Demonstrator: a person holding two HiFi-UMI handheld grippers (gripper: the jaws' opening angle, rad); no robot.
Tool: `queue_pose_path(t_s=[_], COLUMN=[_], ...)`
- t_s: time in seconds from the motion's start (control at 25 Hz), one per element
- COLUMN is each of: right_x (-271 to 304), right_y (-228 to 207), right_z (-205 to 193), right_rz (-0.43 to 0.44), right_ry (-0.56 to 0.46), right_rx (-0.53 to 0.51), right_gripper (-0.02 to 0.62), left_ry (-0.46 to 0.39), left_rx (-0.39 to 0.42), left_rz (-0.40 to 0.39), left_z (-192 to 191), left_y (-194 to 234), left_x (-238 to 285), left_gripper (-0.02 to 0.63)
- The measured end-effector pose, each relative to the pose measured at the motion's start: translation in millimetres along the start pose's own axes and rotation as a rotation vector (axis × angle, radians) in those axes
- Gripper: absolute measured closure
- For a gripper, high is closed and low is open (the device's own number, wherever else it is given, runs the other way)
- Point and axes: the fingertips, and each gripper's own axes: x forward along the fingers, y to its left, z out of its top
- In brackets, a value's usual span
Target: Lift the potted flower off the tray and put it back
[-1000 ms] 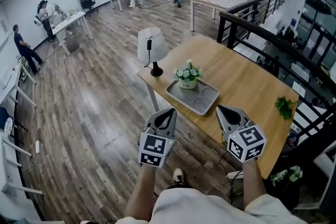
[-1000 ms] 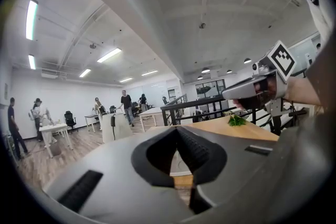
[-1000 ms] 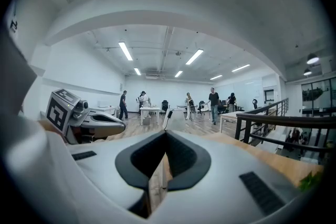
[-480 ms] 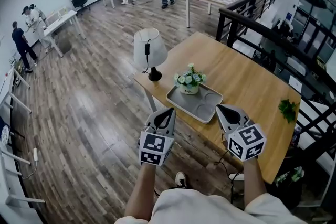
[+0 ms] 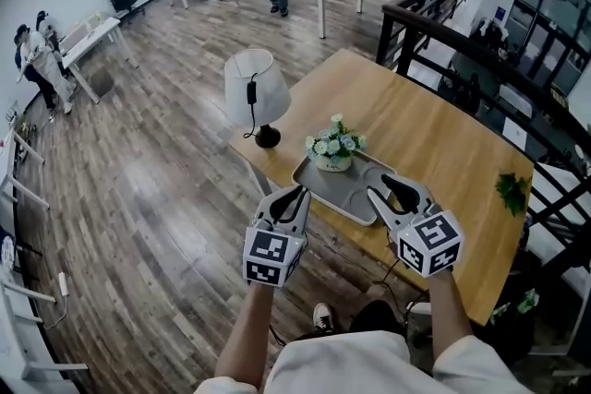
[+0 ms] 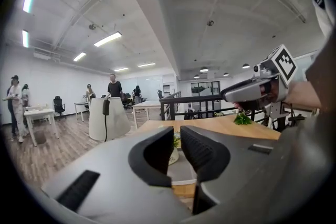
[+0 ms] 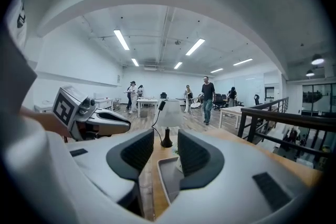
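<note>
Potted flower stands upright on the tray, in its 11 o'clock corner. The tray lies by the 9 o'clock edge of the worktop. The step looks like the approach, with the pot not yet touched.

To do it well:
- Come in level and aim at the pot wall below the blooms.
- Close on the cup, not the leaves.
- Lift straight up to clear the tray rim and keep the pot upright.

Flower: a small white cup with white and pale blooms and green leaves. It is bushy on top, so likely light but tippy.

Left gripper is at the tray's 7 o'clock; its fingers are released to a narrow gap, have just been opening, and hold nothing. Right gripper is at the tray's 5 o'clock end; its fingers are released wider, have just been opening, and are empty.

Lamp stands near, at the pot's 10 o'clock, so mind it on the lift.
</note>
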Motion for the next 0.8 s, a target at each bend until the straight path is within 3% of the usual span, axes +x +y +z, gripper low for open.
queue_pose_path(t_s=[0.24,0.8], right_x=[30.0,109.9], right_y=[-18.0,-84.7], right_z=[-22.9,-85.7], right_rz=[0.006,0.053], right_ry=[0.040,0.107], right_rx=[0.024,0.044], right_gripper=[0.396,0.292], left_ry=[0.003,0.036], left_rx=[-0.036,-0.041], left_rz=[-0.004,-0.028], left_z=[-13.3,-52.2], left_y=[20.8,41.9], left_x=[27.2,104.0], left_gripper=[0.446,0.388])
